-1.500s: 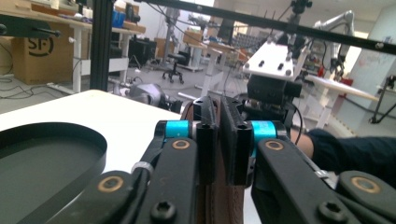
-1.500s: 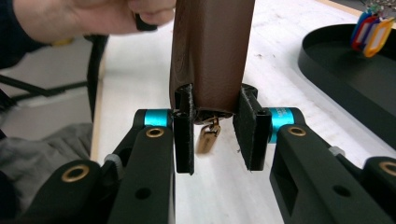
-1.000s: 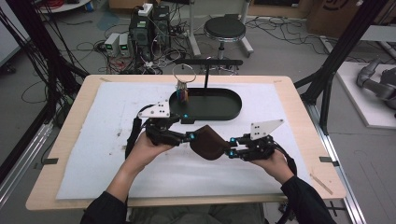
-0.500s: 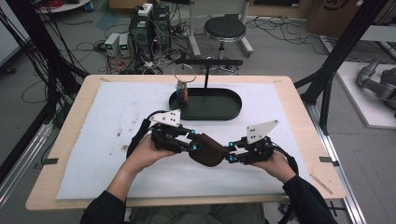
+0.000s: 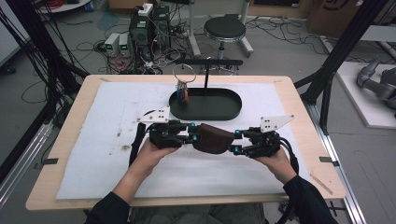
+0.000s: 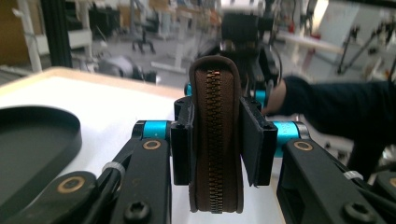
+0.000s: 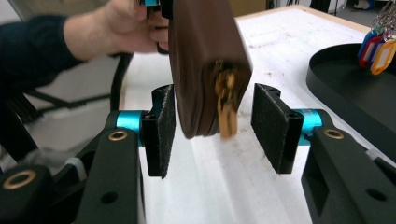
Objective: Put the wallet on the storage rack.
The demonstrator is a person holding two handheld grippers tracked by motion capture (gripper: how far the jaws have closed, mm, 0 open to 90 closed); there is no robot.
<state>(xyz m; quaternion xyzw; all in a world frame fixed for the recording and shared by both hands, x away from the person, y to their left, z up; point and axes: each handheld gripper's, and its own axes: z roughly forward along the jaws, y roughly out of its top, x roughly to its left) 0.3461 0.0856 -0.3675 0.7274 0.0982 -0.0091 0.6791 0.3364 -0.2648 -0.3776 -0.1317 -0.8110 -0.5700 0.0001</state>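
A brown zipped pouch [image 5: 212, 137] hangs above the white mat between my two grippers. My left gripper [image 5: 192, 134] is shut on its left end; in the left gripper view the pouch [image 6: 215, 140] stands on edge, zip facing the camera, squeezed between both pads [image 6: 250, 140]. My right gripper [image 5: 236, 142] is at the pouch's right end and stands open. In the right gripper view the pouch [image 7: 201, 60] hangs between the spread pads [image 7: 274, 126], its gold zip pull [image 7: 226, 109] dangling, blurred. The left pad [image 7: 163, 128] is close to the pouch's side.
A black oval tray [image 5: 205, 105] lies just beyond the grippers, with a T-shaped stand [image 5: 206, 70] and a key ring with coloured tags [image 5: 183, 88] hanging over its left end. The white mat [image 5: 93, 135] covers the wooden table [image 5: 74, 88].
Both grippers and the pouch drifted slightly toward the person and right. The right gripper, earlier closed on the pouch's right end, now has its jaws spread apart.
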